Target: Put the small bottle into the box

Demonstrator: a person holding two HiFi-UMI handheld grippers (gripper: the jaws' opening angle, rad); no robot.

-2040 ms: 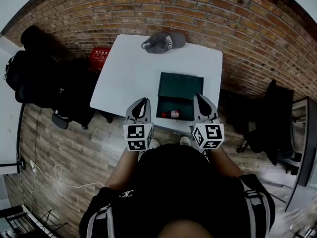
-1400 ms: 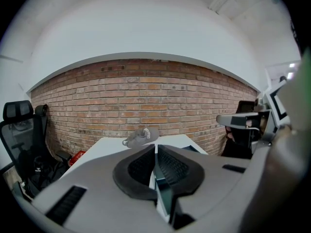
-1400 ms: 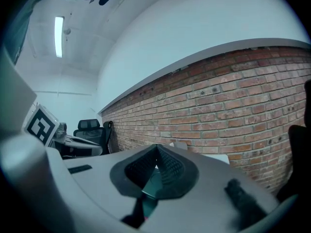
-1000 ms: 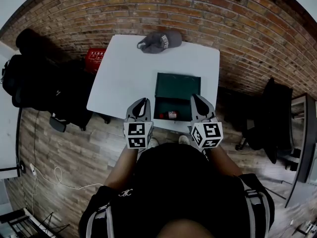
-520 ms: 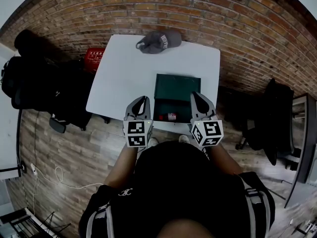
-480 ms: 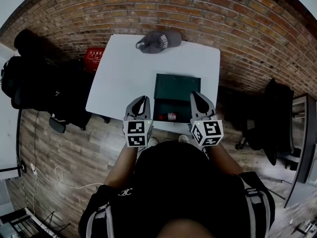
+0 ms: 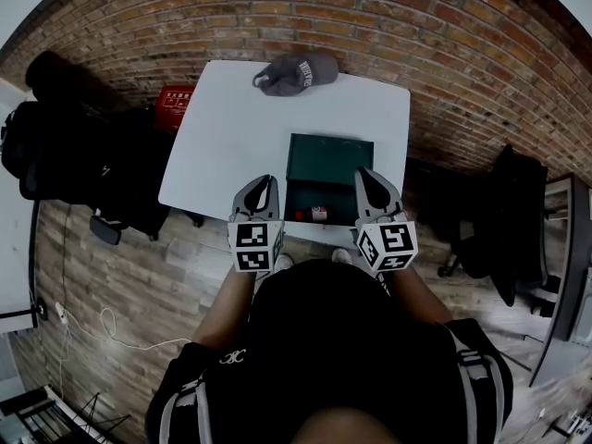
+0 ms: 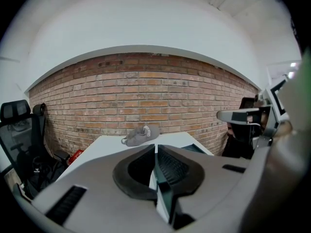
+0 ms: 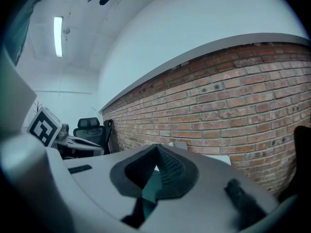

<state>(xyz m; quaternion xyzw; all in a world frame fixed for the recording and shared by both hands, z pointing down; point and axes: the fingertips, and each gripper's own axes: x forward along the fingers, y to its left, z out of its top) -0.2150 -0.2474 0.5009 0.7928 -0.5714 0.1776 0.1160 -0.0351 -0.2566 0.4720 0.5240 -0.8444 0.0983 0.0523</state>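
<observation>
Now, small bottle [image 7: 318, 214] lying crosswise, inside box [image 7: 329, 158]

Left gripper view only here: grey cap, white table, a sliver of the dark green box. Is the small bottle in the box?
Observer: Yes. The head view shows the small white-and-red bottle lying inside the open dark green box, at its near end.
Operator: Right gripper holding anything?
Observer: No. The right gripper has its jaws closed tip to tip in its own view, with nothing between them.
Operator: Where do the grippers sit?
Observer: In the head view the left gripper is beside the box's near left corner and the right gripper beside its near right corner, both clear of the bottle.
</observation>
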